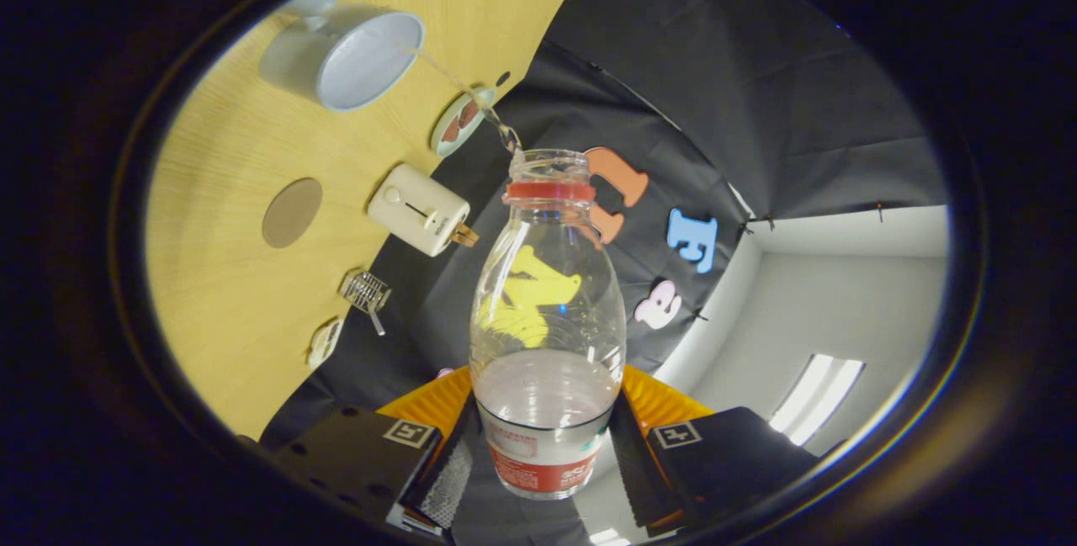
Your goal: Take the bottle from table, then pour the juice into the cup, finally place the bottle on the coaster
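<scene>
Between the two black fingers the clear bottle (547, 319) sits clamped, both pads pressing on its lower body at the labelled end, one on each side. The gripper (545, 453) is rolled well over, so the table (227, 277) stands up like a wall beside it and the bottle's open neck, with its red ring, points out toward the booth wall. A pale liquid fills only the lower part of the bottle, near the fingers. From the mouth a thin stream arcs across to the one white cup (347, 54), which stands on the table well beyond the fingers; the stream meets the cup at its rim.

Counting what lies on the wood: one cup, one round brown coaster (292, 212) set apart from it, one small white box (419, 209) with a dial near the table's edge, one round dish (460, 119) with reddish patches, one small wire piece (366, 292), and one little white object (324, 342) nearest the fingers.
</scene>
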`<state>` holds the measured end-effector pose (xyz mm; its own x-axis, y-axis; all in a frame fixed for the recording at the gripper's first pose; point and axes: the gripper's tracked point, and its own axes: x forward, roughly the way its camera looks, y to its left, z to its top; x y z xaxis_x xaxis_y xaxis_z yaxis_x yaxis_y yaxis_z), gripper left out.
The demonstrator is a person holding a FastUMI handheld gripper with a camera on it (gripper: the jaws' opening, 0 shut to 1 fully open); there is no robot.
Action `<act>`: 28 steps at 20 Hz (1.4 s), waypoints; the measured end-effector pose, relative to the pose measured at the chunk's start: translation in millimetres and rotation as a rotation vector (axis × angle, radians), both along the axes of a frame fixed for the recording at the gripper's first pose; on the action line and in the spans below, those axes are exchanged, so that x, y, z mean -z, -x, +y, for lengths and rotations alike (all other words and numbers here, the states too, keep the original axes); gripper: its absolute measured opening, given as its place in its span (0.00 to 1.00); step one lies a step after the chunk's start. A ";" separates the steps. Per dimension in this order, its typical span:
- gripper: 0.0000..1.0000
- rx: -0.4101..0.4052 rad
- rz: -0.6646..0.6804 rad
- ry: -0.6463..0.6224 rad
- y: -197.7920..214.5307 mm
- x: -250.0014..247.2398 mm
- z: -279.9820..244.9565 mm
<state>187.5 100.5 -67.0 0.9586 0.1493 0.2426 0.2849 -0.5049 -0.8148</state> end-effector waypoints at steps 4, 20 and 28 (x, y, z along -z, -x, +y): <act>0.79 0.000 -0.083 0.038 6.2 -16.8 6.8; 0.79 0.015 -0.028 0.096 -3.0 23.9 17.8; 0.79 0.071 0.046 -0.103 -8.6 40.5 2.2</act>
<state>196.1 102.7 -107.5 0.9762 0.0575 0.2089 0.2128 -0.4355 -0.8747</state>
